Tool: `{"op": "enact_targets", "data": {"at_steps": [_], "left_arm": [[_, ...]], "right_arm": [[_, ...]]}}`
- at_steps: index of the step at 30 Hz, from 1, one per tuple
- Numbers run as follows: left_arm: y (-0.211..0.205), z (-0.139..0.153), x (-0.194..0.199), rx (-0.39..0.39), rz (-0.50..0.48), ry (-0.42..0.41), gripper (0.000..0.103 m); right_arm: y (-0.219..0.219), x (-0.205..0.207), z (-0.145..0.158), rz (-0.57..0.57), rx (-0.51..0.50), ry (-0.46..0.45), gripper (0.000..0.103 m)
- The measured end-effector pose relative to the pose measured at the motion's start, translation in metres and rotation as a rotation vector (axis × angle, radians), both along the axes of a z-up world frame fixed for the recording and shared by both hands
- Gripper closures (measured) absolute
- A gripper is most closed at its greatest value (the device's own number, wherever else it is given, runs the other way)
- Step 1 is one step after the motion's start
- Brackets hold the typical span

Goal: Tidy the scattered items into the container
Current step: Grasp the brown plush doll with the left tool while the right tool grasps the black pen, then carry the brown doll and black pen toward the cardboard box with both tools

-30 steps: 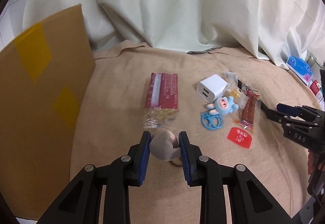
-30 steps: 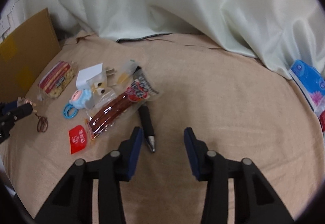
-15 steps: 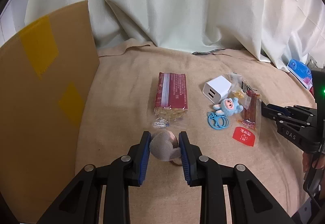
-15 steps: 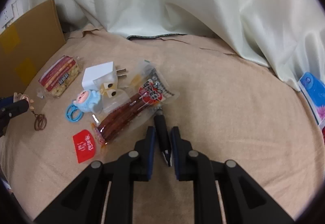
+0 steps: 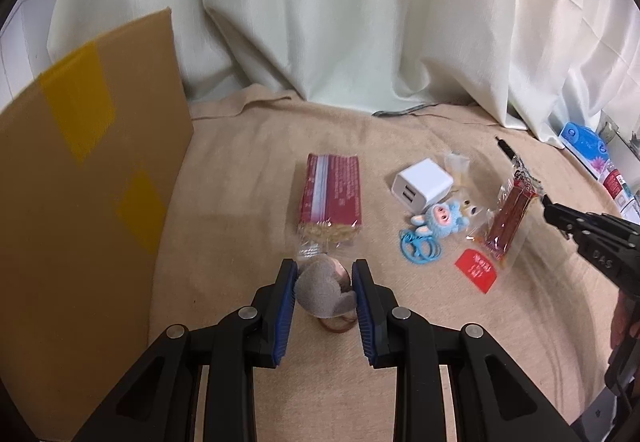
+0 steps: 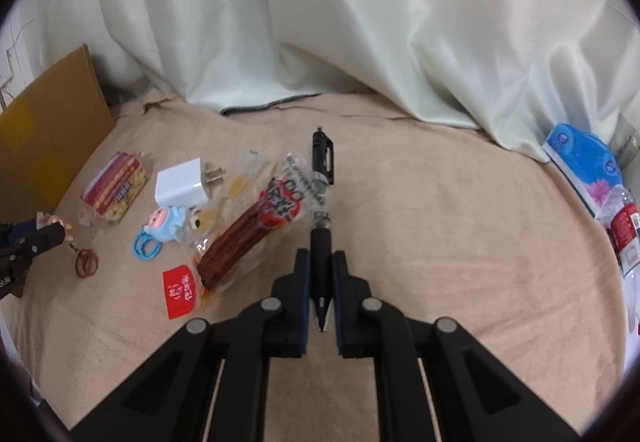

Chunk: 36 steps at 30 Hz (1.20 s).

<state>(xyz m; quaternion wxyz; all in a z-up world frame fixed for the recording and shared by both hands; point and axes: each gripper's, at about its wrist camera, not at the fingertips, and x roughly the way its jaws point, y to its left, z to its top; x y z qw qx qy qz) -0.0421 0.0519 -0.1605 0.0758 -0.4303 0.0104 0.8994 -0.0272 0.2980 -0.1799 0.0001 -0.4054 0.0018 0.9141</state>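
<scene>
- Left wrist view: cardboard box (image 5: 80, 201) stands at the left edge of the tan cloth (image 5: 240, 193). Only its outer wall shows, so contents can't be told.
- Snack packet (image 5: 331, 197) lies flat mid-cloth — light and crinkly, probably best pinched across the short width.
- Sausage pack (image 6: 256, 230) has slick film and a stiff core; grip the middle, not the loose seal.
- White charger (image 5: 423, 183) is rigid and smooth — take it by its flat sides.
- Blue plush keychain (image 5: 440, 219) is soft and will squash.
- Right gripper (image 6: 321, 284) is nearly closed on a black pen (image 6: 322, 201), held at the rubber grip near the tip, barrel sticking forward above the cloth.
- Left gripper (image 5: 324, 286) is clamped on a small grey plush (image 5: 320, 288), its cord loop dangling below.
</scene>
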Motion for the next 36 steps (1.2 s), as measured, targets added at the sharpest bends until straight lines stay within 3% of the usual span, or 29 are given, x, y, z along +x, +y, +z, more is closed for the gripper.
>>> {"op": "enact_targets", "data": {"at_steps": [9,23,36], "left_arm": [[0.005,0.014,-0.001,0.023,-0.016,0.016,0.074],[0.000,0.030,-0.001,0.032,-0.015,0.025,0.074],[-0.051,0.130,-0.002,0.029,0.041,0.162,0.074]], "right_arm": [[0.015,0.018,0.024,-0.039,-0.018,0.057,0.091],[-0.020,0.022,0.023,0.034,-0.026,0.044,0.091],[-0.106,-0.004,0.134,0.224,-0.029,0.223,0.091]]}}
